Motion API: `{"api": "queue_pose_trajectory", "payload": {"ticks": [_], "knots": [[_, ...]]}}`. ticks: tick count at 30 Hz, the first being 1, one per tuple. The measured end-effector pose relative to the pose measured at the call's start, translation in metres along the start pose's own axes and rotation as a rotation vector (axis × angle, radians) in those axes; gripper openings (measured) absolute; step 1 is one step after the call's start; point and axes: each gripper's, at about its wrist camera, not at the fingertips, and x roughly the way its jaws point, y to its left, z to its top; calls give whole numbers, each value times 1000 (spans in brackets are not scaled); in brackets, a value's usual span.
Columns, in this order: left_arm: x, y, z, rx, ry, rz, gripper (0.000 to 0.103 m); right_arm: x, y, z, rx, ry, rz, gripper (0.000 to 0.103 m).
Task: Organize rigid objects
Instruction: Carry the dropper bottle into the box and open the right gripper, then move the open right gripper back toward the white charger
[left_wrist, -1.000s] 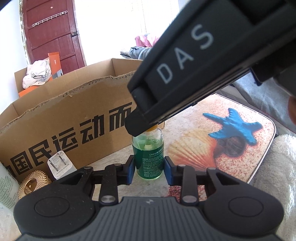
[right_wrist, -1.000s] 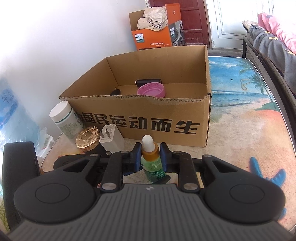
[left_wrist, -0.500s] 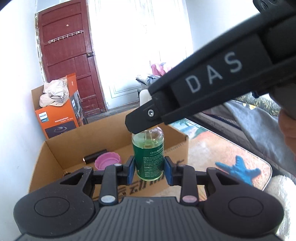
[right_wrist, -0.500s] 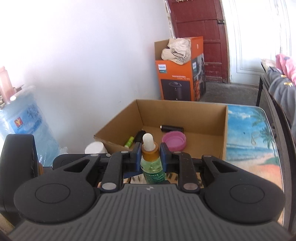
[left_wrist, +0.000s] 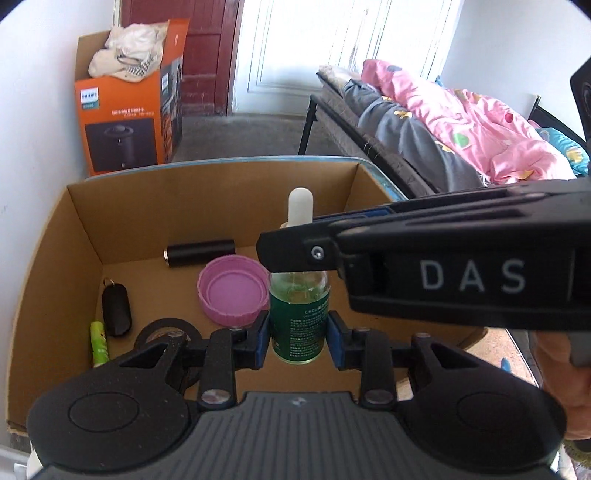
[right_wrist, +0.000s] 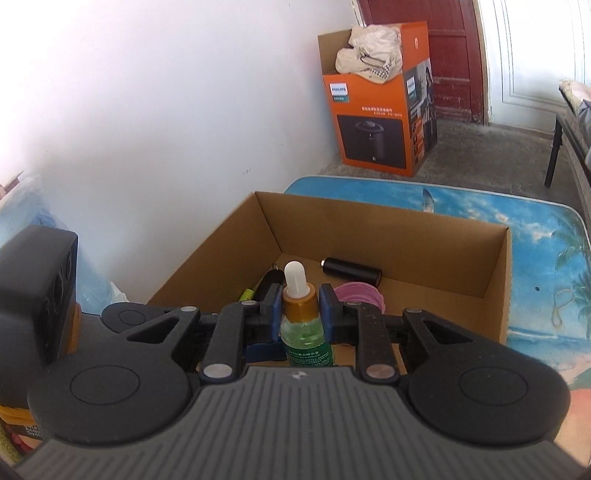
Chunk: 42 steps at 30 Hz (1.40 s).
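A green dropper bottle (left_wrist: 297, 325) with a gold collar and white rubber bulb hangs upright over the open cardboard box (left_wrist: 184, 206). My left gripper (left_wrist: 298, 334) is shut on the bottle's glass body. From the right, my right gripper (left_wrist: 295, 245) crosses in and clamps the neck. In the right wrist view the right gripper (right_wrist: 298, 306) has its blue pads on the gold collar of the bottle (right_wrist: 303, 336), above the box (right_wrist: 369, 236). On the box floor lie a pink lid (left_wrist: 232, 291), a black cylinder (left_wrist: 201, 251), a black key fob (left_wrist: 116, 310), a green tube (left_wrist: 99, 343) and a tape roll (left_wrist: 162, 332).
An orange appliance carton (left_wrist: 125, 122) with cloth on top stands by the red door. A bed with a pink blanket (left_wrist: 461, 122) runs along the right. The box rests on a beach-print mat (right_wrist: 546, 258) against the white wall. A hand (left_wrist: 561, 369) holds the right gripper.
Both grippers have risen together with the bottle, from the mat in front of the box's printed wall to above its open inside. Neither grip has altered.
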Motion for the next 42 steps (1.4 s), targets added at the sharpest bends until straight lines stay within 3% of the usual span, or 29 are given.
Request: {"api": "queue_pose_trajectory", "payload": {"ticks": [9, 17, 22, 27, 35, 39, 42], "knots": [[18, 23, 0, -62, 69, 3, 33, 59, -29, -15, 90, 137, 31, 20], [15, 24, -6, -60, 66, -1, 35, 77, -22, -19, 71, 189, 33, 22], [4, 19, -9, -45, 24, -13, 50, 71, -13, -18, 46, 188, 22, 27], [-17, 10, -13, -5, -27, -10, 63, 49, -5, -15, 43, 141, -2, 35], [-73, -6, -44, 70, -127, -40, 86, -51, 8, -35, 87, -79, 12, 41], [-89, -16, -71, 110, -139, -61, 88, -98, 11, -68, 141, -166, 45, 44], [-93, -22, -93, 108, -164, -68, 88, -107, 9, -97, 203, -170, 69, 44]]}}
